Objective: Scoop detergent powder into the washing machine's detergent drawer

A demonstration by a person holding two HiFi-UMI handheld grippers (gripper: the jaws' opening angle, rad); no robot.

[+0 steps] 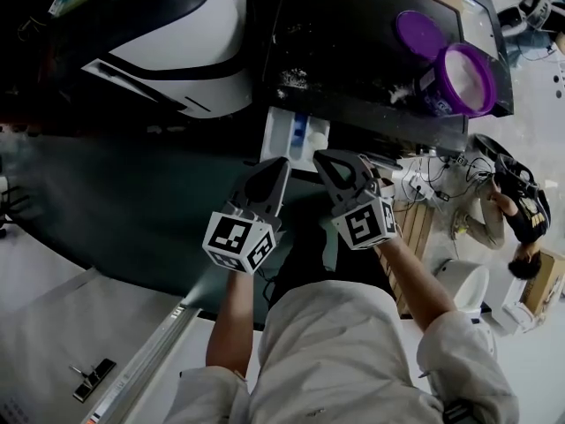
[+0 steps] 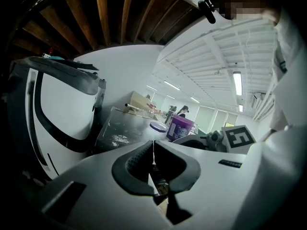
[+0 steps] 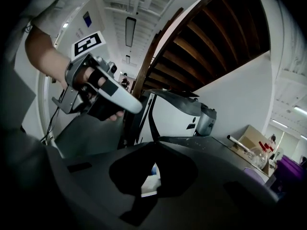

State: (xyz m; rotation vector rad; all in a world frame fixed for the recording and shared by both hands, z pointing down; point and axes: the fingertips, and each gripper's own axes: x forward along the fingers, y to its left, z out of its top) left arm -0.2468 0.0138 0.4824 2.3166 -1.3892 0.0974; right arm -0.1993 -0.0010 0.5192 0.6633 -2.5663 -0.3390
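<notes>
Right by the open detergent drawer (image 1: 296, 135), left gripper (image 1: 275, 173) and right gripper (image 1: 328, 164) side by side, both pinched closed and empty, purple tub (image 1: 468, 79) uncapped.

Grey moulded shells on left gripper (image 1: 281, 162) and right gripper (image 1: 320, 157). Dark ribbed pads (image 2: 139, 161) inside jaws. White marker cubes (image 1: 238, 241) with black squares. Person wears pale short-sleeved shirt (image 1: 344, 352).
</notes>
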